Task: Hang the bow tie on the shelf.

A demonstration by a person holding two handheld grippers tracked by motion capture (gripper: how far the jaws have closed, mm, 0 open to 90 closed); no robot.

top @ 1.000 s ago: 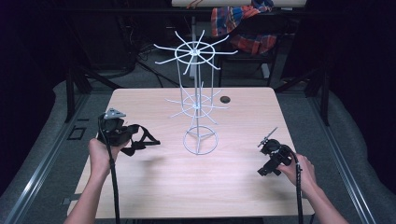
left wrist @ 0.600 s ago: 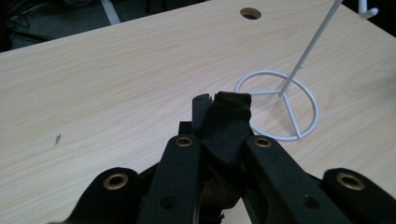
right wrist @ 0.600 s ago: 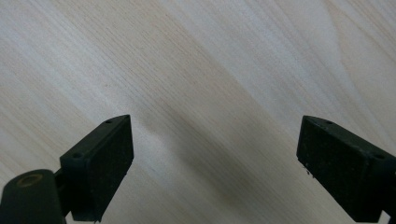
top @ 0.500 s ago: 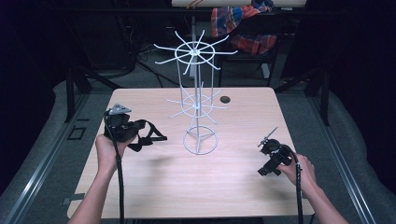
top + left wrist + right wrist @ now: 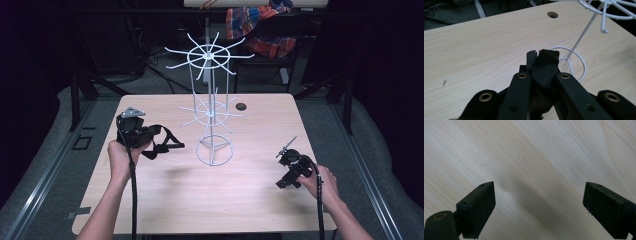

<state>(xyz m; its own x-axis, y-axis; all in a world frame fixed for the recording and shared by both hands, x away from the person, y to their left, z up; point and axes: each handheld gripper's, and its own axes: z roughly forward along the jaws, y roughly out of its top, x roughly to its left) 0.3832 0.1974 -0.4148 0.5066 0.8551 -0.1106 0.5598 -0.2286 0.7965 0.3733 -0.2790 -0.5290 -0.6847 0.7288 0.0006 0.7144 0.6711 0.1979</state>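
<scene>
Looking down from the high view, the left gripper hangs above the left part of the wooden table, held up in the person's left hand. Its jaws point right, toward the white wire rack, which stands upright at the middle of the table. A black strap droops from between the jaws, clear of the tabletop. The right gripper sits low near the table's right edge in the right hand, well apart from the rack.

From the left gripper view, the two jaws are pressed together on the black strap, whose folded end sticks out past the tips. The rack's ring base lies just beyond on the table, and a round hole shows near the far edge.

From the right gripper view, the right gripper has its jaws spread wide over bare wood grain, with nothing between them.
</scene>
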